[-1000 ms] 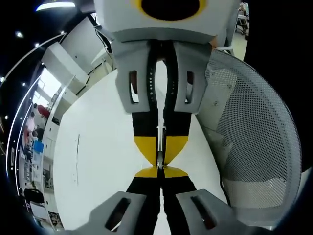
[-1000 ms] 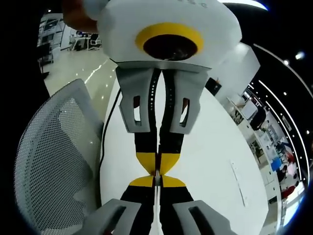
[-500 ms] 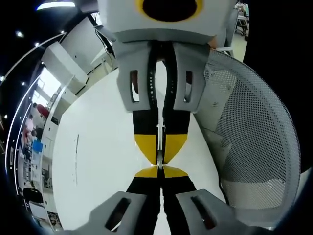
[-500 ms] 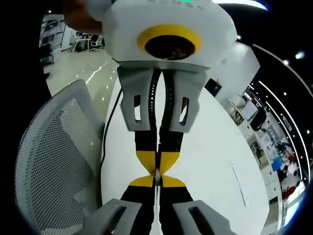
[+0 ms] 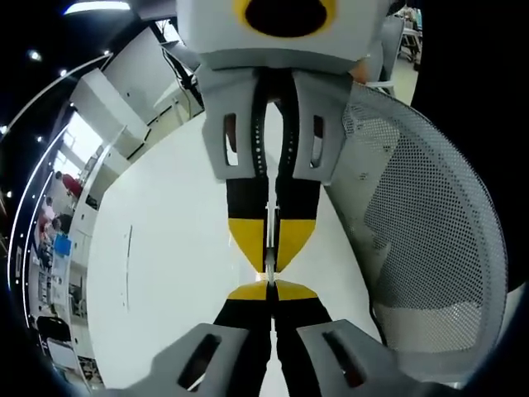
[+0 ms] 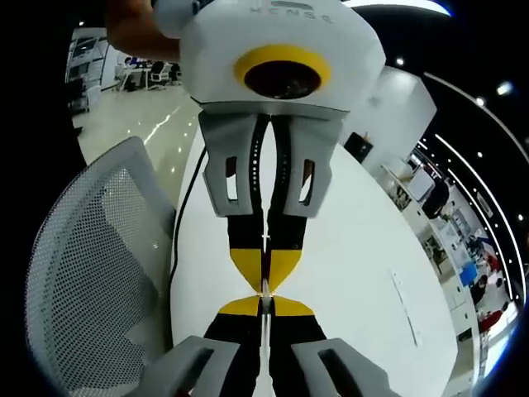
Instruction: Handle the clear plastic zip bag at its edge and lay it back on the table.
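Pinching the clear bag's edge [image 5: 269,240] between both closed grippers, left gripper [image 5: 272,285] facing right gripper [image 6: 265,296], above the white tabletop [image 5: 165,248]; next, probably lowering and releasing.

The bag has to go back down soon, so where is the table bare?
In the left gripper view, the white table is bare between the two facing grippers and the far office. The mesh chair crowds the right edge. In the right gripper view, bare table lies right of the grippers; a black cable borders the left.
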`<state>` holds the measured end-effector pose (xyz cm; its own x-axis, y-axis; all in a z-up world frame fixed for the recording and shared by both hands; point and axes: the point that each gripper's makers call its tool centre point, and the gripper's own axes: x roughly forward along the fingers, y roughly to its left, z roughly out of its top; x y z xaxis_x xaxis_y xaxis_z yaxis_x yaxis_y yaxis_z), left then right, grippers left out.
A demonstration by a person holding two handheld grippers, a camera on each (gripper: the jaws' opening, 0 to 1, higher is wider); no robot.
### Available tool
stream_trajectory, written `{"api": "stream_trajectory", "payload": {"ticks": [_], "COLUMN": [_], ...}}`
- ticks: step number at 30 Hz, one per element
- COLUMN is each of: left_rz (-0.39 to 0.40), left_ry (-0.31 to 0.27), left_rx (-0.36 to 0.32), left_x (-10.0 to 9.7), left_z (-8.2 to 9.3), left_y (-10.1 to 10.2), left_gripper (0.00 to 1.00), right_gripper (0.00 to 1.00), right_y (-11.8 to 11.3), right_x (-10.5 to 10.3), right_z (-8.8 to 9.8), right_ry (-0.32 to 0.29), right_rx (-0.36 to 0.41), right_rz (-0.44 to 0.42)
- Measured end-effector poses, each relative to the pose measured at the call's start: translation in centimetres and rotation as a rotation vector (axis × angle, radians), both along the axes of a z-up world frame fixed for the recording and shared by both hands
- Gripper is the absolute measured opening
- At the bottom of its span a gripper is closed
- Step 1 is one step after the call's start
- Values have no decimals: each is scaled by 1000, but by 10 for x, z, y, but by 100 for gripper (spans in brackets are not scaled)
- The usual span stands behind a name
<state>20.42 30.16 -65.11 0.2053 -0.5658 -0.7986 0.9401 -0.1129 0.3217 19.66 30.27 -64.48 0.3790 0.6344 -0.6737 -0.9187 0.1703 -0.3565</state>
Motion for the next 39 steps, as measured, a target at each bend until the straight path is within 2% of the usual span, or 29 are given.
{"api": "stream_trajectory", "payload": {"ticks": [39], "left_rz": [35], "left_ry": [7], "left_rx": [-10], "left_x": [7], "left_z": [1], "left_y": [12], "left_gripper": [0], "right_gripper": [0], "right_y": [-17], "right_x": [1], "right_z": [-2], "right_ry": [11], "right_rx": [11], "right_rz": [-34]}}
